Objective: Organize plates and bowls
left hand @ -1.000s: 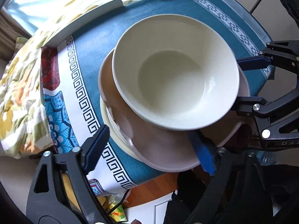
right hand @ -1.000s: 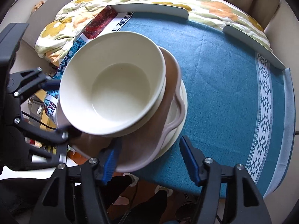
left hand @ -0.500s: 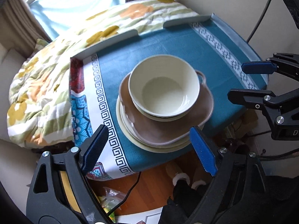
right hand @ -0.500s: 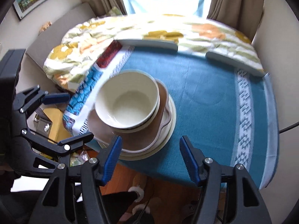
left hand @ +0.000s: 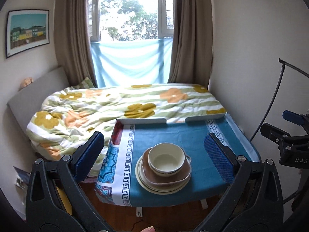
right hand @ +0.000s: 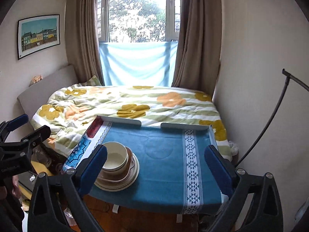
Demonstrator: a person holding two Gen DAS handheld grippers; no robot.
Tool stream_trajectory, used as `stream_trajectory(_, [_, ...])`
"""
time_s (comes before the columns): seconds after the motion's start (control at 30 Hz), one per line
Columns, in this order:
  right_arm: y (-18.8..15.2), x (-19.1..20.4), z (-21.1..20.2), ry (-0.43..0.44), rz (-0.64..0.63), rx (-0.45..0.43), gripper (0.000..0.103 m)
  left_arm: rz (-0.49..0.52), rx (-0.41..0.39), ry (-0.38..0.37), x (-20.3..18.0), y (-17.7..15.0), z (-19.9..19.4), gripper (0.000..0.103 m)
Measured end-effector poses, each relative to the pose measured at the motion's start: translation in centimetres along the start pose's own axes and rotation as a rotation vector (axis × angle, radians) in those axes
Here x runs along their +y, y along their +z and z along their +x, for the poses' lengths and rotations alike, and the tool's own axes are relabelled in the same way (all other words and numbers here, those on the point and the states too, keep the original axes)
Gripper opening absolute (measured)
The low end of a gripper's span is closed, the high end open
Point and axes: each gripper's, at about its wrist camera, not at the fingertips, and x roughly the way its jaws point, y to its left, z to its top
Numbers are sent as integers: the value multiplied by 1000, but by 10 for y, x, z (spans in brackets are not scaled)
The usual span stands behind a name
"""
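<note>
A small bedroom in someone's home. A bed with a rumpled floral quilt in orange, mustard and green [left hand: 123, 106] fills the space under a window [left hand: 131, 11] hung with long brown curtains [left hand: 75, 34]. A framed print of coloured houses [left hand: 28, 31] hangs on the cream wall. A low table under a teal patterned cloth [left hand: 173, 135] stands at the bed's foot on wooden flooring.

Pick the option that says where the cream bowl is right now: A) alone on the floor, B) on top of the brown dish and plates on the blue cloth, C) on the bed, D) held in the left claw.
B: the cream bowl sits on the brown dish, which rests on the stacked plates.
</note>
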Motion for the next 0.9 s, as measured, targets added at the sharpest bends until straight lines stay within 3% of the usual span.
stream_trajectory(0.23, [1, -14, -25, -81, 53, -103, 100, 10, -76, 32, -16, -3, -26, 103])
stream_trajectory(0.9, [-2, -13, -34, -67, 53, -94, 100, 12, -97, 28, -24, -2, -35, 103])
